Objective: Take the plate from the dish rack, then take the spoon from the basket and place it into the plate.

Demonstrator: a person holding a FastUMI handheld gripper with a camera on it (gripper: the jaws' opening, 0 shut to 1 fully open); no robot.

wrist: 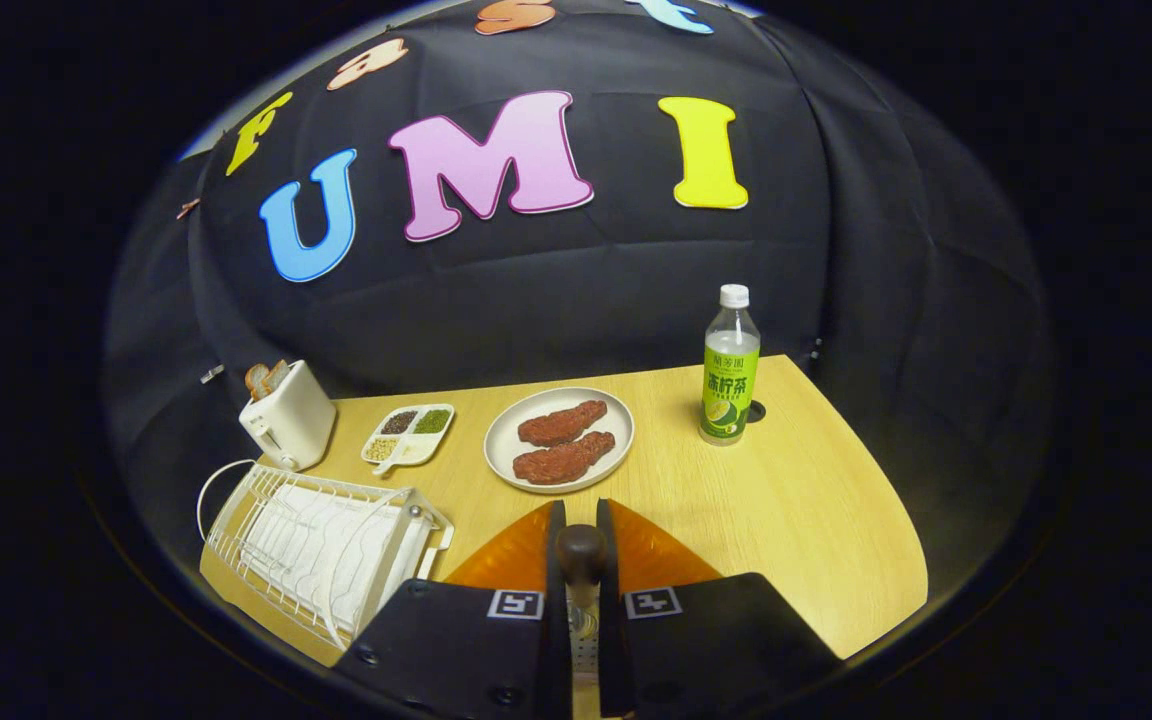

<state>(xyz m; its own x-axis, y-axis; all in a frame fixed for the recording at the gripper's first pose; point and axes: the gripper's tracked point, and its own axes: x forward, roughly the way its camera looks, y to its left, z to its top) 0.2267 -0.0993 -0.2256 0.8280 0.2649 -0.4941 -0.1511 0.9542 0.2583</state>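
My gripper is shut on the spoon, whose dark brown rounded handle end sticks up between the two black fingers. An orange plate lies flat on the wooden table directly under and just beyond the fingers, showing on both sides of them. The white wire dish rack stands to the left of the fingers. Low in the gap between the fingers a pale, shiny part shows; I cannot tell whether it is the spoon's metal or the basket.
Beyond the orange plate sits a white plate with two pieces of meat. Left of it are a divided dish of beans and a white toaster. A green-labelled bottle stands at the back right. The table edge curves away on the right.
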